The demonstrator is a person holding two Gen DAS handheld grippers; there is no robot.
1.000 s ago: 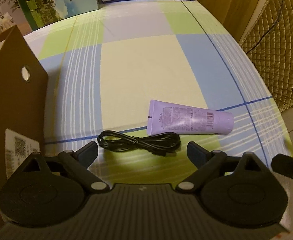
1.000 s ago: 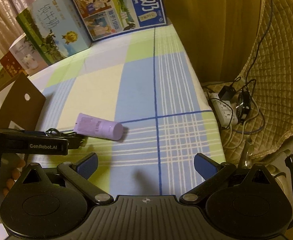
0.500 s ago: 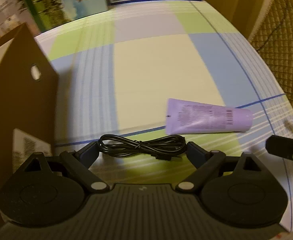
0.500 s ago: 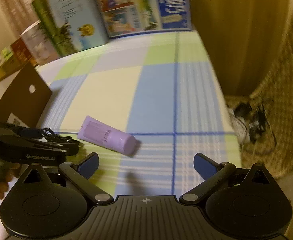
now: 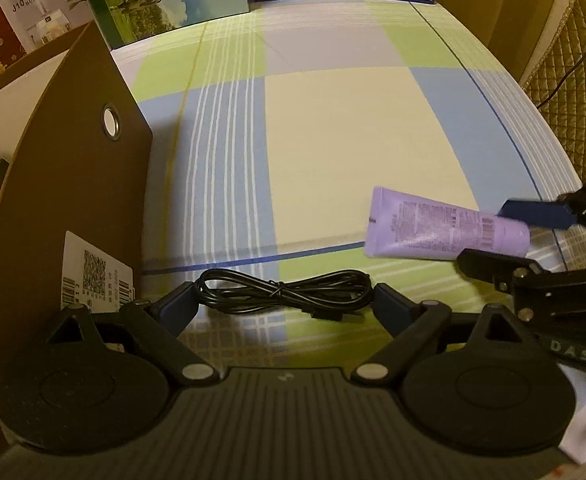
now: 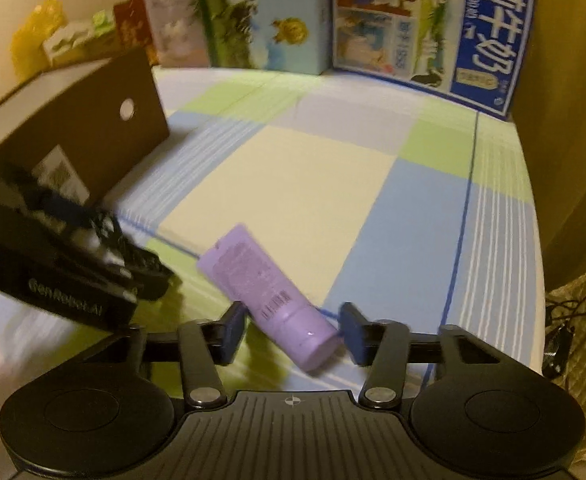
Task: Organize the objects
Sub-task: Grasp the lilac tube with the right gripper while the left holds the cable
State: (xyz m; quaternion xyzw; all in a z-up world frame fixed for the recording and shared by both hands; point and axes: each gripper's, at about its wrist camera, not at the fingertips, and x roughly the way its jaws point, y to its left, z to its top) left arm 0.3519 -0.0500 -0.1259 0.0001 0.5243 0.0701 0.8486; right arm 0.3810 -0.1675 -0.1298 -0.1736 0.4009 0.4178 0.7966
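You are holding the left gripper point(image 5: 285, 304) low over the checked tablecloth point(image 5: 365, 128), its jaws spread wide, with the coiled black cable point(image 5: 283, 292) lying between the two blue pads. The coil's ends are sitting just at the pad tips; whether they are touching is hard to tell, and nothing is being squeezed yet. The cable's plug is poking out at about 5 o'clock from the coil.

Your right gripper point(image 6: 291, 330) is also standing released, its pads flanking the cap end of the purple tube point(image 6: 269, 298) with a gap showing on each side. The tube is lying flat on the cloth, its crimped end pointing toward 11 o'clock in the right wrist view. In the left wrist view the same tube point(image 5: 445, 232) is lying at 2 o'clock from the cable, and the right gripper's fingers point(image 5: 533, 214) are covering its cap end, so the cap is hidden there.

A brown box point(image 5: 73, 184) is standing at 9 o'clock of the left wrist view, its near part cut off by the frame and the gripper body. The right wrist view is blurred, so the left gripper point(image 6: 73, 264) at 9 o'clock there is smeared and the cable cannot be made out. Milk cartons point(image 6: 425, 20) are standing along the far edge at 12 o'clock.
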